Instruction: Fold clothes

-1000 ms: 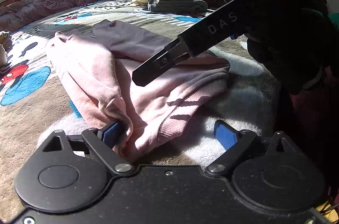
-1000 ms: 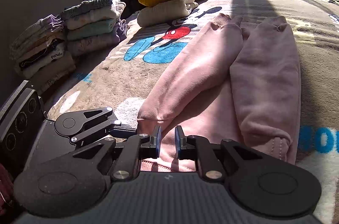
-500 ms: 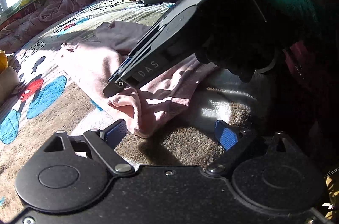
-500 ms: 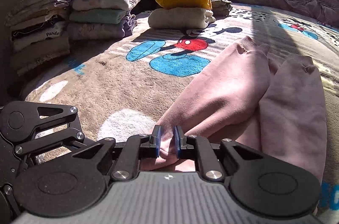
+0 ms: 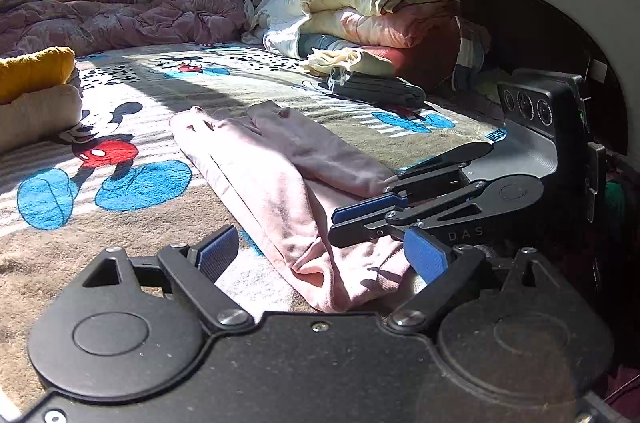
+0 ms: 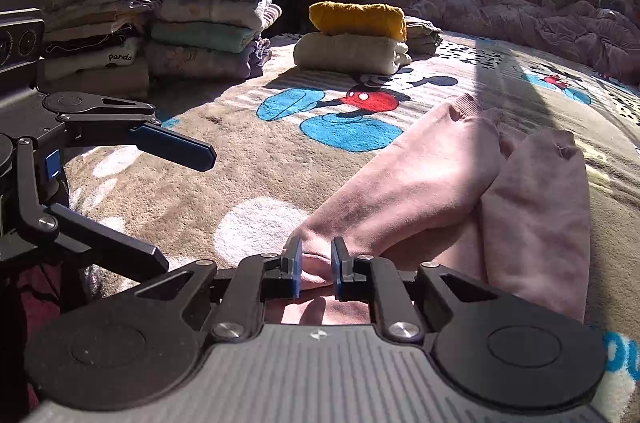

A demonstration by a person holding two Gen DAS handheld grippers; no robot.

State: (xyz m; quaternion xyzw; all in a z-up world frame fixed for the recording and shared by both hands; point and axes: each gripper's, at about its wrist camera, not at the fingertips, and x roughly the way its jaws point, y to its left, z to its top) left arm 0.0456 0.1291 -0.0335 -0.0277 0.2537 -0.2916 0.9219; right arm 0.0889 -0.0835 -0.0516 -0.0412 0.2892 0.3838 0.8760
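Observation:
A pink sweatshirt (image 5: 280, 179) lies partly folded on the cartoon-print blanket, sleeves laid over the body; it also shows in the right wrist view (image 6: 460, 179). My left gripper (image 5: 320, 259) is open, its blue pads on either side of the sweatshirt's near hem without touching it. My right gripper (image 6: 316, 269) is shut on the near edge of the sweatshirt, cloth pinched between its pads. It shows in the left wrist view (image 5: 340, 227) at the hem, reaching in from the right. The left gripper's open fingers (image 6: 172, 147) show at the left of the right wrist view.
Stacks of folded clothes (image 6: 160, 27) stand at the far left. A yellow and cream folded pile (image 6: 356, 39) sits further back. A rumpled purple quilt (image 6: 540, 19) lies under the window. Piled bedding (image 5: 380, 15) and a dark folded garment (image 5: 380, 91) sit by the headboard.
The right gripper has come down from above the sweatshirt to the near hem and stays pinched on the cloth. The left gripper has pulled back and levelled; it stays open.

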